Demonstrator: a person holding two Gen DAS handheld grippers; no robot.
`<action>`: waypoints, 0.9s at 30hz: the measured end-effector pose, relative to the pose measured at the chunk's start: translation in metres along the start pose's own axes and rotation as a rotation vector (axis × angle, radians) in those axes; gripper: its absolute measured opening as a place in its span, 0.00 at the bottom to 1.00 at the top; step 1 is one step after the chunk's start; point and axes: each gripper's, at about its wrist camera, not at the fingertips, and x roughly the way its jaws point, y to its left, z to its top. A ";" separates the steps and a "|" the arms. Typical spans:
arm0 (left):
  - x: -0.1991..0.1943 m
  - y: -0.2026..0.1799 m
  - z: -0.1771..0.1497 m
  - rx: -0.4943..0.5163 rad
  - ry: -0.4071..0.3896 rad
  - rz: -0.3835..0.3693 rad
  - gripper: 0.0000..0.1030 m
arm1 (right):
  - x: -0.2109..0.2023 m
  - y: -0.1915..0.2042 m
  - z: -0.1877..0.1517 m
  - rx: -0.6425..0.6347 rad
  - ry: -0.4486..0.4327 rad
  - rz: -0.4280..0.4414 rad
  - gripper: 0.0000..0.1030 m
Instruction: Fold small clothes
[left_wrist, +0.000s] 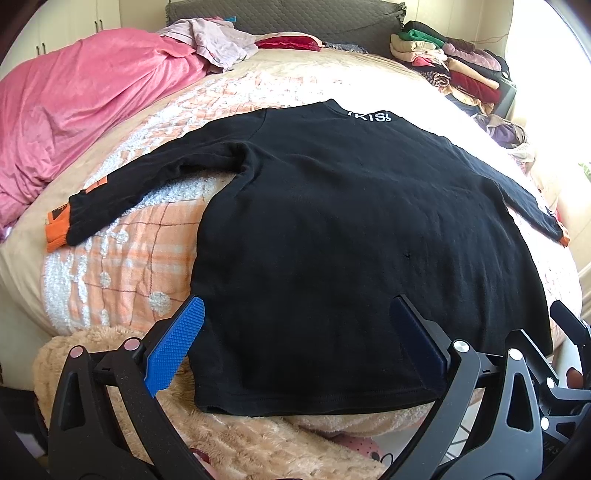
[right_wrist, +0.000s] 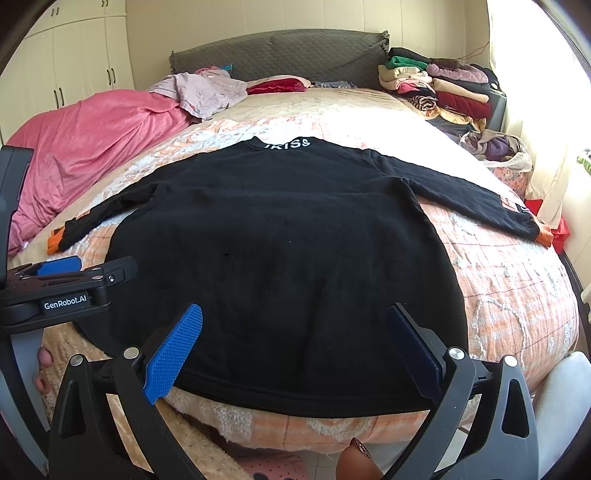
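A small black long-sleeved shirt (left_wrist: 351, 221) with orange cuffs lies flat and spread on the bed, back up, collar with white letters at the far end, both sleeves stretched out sideways. It also shows in the right wrist view (right_wrist: 280, 240). My left gripper (left_wrist: 295, 310) is open and empty, fingers over the shirt's near left hem. My right gripper (right_wrist: 295, 314) is open and empty over the near right hem. The left gripper's body (right_wrist: 66, 284) shows at the left in the right wrist view.
The bed has an orange-and-white checked cover (right_wrist: 509, 288). A pink blanket (left_wrist: 74, 110) lies heaped at the left. A pile of folded clothes (right_wrist: 436, 88) stands at the far right by the grey headboard (right_wrist: 280, 51). A beige fluffy throw (left_wrist: 240, 435) hangs over the near edge.
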 end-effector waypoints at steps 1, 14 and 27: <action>0.000 0.000 0.000 0.000 0.000 0.002 0.92 | 0.000 0.000 0.000 0.000 0.001 0.000 0.96; 0.000 0.000 0.000 0.000 -0.001 0.002 0.92 | 0.000 0.000 -0.001 0.004 -0.004 0.001 0.96; 0.000 -0.001 0.005 0.002 -0.005 0.006 0.92 | 0.000 0.001 0.004 0.015 -0.010 0.009 0.96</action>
